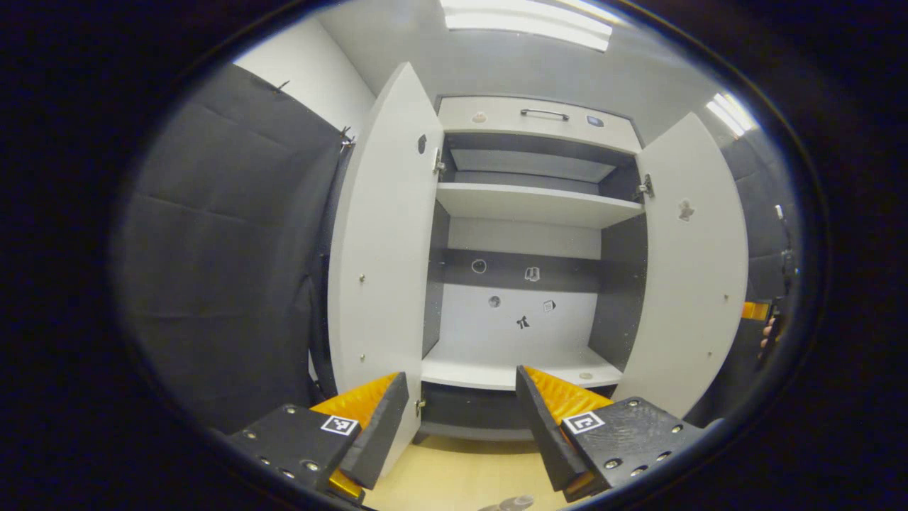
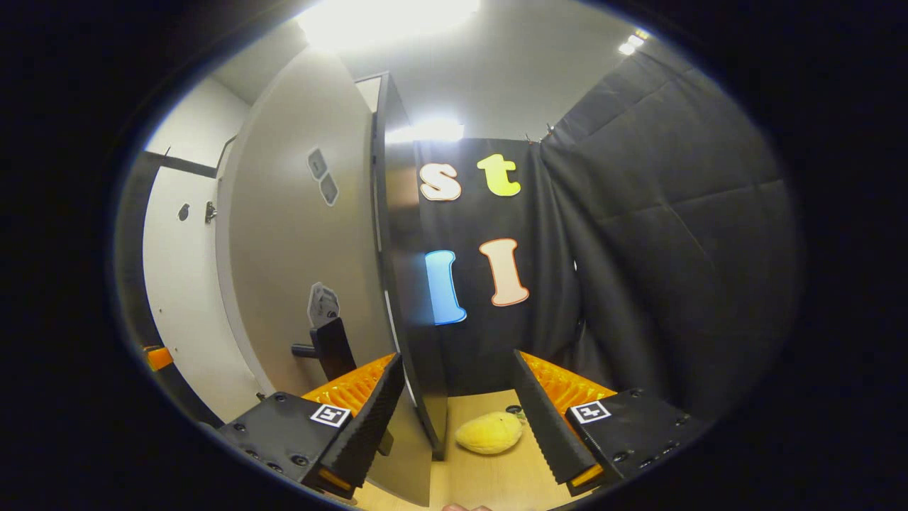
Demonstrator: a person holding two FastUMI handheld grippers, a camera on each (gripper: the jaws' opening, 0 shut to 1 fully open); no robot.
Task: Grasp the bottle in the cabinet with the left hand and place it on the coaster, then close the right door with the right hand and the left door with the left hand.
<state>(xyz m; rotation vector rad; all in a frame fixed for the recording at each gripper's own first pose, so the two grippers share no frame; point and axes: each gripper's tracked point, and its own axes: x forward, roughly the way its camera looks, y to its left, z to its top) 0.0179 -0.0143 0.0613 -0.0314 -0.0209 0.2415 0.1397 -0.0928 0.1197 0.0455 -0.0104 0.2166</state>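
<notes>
The white cabinet (image 1: 532,206) stands ahead in the left gripper view with both doors swung wide: the left door (image 1: 386,234) and the right door (image 1: 691,270). Its shelves hold no bottle. My left gripper (image 1: 462,383) is open and empty, aimed at the lower shelf from a distance. At the bottom edge, on the wooden surface, peeks what looks like a bottle top (image 1: 507,502). In the right gripper view my right gripper (image 2: 457,369) is open, with the free edge of the right door (image 2: 408,298) standing between its fingers; whether they touch it is unclear.
The right door's outer face carries a dark handle (image 2: 319,348) near my right gripper's left finger. A yellow lemon-like object (image 2: 488,433) lies on the wooden surface past the door. Black cloth walls close in on both sides. A hand (image 1: 767,337) shows beyond the right door.
</notes>
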